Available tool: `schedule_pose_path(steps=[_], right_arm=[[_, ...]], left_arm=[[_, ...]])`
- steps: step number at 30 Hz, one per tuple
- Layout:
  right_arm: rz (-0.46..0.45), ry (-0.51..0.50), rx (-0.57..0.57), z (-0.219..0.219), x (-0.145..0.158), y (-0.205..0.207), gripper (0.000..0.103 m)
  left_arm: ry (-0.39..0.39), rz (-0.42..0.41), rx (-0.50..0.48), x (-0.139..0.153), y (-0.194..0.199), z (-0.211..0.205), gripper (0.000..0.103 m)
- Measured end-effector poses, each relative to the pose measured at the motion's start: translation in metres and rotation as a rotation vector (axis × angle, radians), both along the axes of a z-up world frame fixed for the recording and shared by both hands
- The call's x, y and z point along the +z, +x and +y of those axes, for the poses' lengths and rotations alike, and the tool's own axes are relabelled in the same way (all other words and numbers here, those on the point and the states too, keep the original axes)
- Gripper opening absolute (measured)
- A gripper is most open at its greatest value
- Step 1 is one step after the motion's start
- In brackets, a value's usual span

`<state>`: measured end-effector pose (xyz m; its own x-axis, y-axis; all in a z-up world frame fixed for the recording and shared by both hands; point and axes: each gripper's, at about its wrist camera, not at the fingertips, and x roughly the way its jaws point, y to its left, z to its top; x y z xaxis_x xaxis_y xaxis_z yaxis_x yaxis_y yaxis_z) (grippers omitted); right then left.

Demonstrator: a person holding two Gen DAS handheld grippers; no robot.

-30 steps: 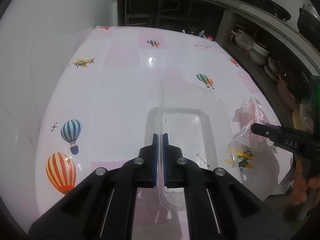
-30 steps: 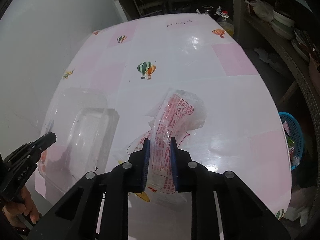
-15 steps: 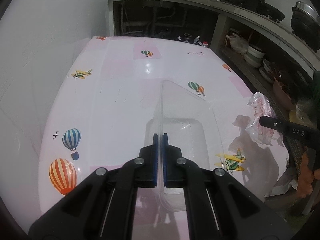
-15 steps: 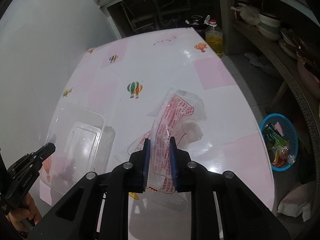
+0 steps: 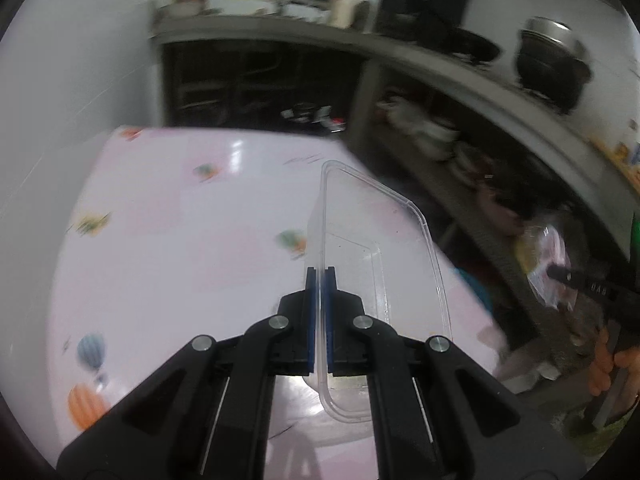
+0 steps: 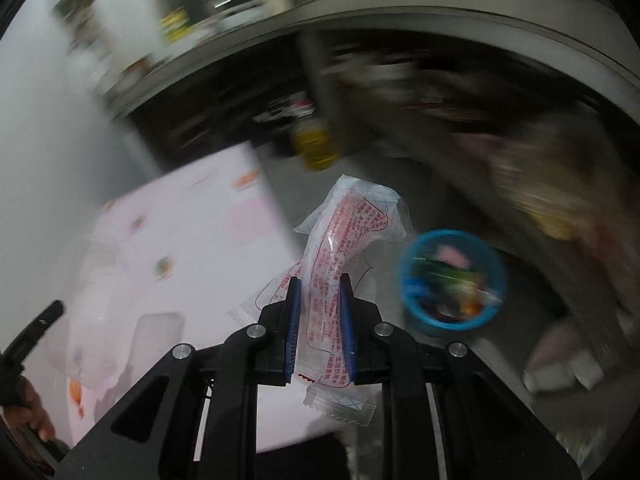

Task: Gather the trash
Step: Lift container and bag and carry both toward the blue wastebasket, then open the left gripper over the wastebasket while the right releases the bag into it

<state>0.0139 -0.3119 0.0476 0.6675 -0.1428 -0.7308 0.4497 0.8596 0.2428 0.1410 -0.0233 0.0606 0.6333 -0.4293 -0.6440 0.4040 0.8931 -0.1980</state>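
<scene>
the table (image 5: 168, 240) with the balloon-print cloth, which a second ago filled both views, now lies lower and to the left of both pairs of tongs, and the right wrist view has swung out past its edge toward the floor. judgement: both loads have been lifted clear and are in transit, not resting on the cloth. the blue basket (image 6: 452, 280), already holding mixed litter, has come from the far right margin to just right of the right tongs (image 6: 320, 312), ahead of their tips, so it is the likely drop point. the clear plastic container (image 5: 380, 264) is pinched by its rim in the closed left tongs (image 5: 320, 296) and hangs tilted to their right, off the cloth. the printed wrapper (image 6: 344, 248) stays clamped between the right tongs' blue pads, standing up above them. release has not yet been made.
</scene>
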Motion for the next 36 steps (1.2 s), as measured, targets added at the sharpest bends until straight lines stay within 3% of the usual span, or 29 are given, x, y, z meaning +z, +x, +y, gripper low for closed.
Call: schedule_pose_path(steps=[6,10,16,23,27,30,31,32,34,36], right_arm=[[0.016,0.09,-0.268,-0.079,-0.031,-0.085,0.019],[0.044,0.184,-0.349,-0.11,-0.071,-0.109,0.019],[0.073,0.369,-0.398,-0.151,-0.139,-0.1,0.019],[0.111,0.47,-0.442,-0.173,-0.193,-0.073,0.019],[0.15,0.482,-0.445,-0.18,-0.21,-0.061,0.019],[0.169,0.488,-0.44,-0.185,-0.217,-0.055,0.019],[0.176,0.484,-0.438,-0.186,-0.219,-0.053,0.019],[0.182,0.48,-0.436,-0.186,-0.22,-0.051,0.019],[0.193,0.477,-0.436,-0.186,-0.222,-0.052,0.019],[0.204,0.474,-0.441,-0.188,-0.226,-0.052,0.019]], left_arm=[[-0.018,0.036,-0.215,0.011,0.03,-0.091,0.002],[0.028,0.081,-0.343,0.004,0.042,-0.173,0.002],[0.153,0.281,-0.482,-0.056,0.066,-0.293,0.002],[0.259,0.578,-0.436,-0.16,0.121,-0.394,0.002],[0.257,0.708,-0.374,-0.207,0.149,-0.441,0.002],[0.215,0.738,-0.334,-0.229,0.164,-0.465,0.003],[0.189,0.755,-0.308,-0.239,0.167,-0.473,0.009],[0.146,0.782,-0.297,-0.249,0.17,-0.479,0.023],[0.122,0.814,-0.272,-0.263,0.175,-0.481,0.036],[0.103,0.853,-0.262,-0.273,0.174,-0.479,0.036]])
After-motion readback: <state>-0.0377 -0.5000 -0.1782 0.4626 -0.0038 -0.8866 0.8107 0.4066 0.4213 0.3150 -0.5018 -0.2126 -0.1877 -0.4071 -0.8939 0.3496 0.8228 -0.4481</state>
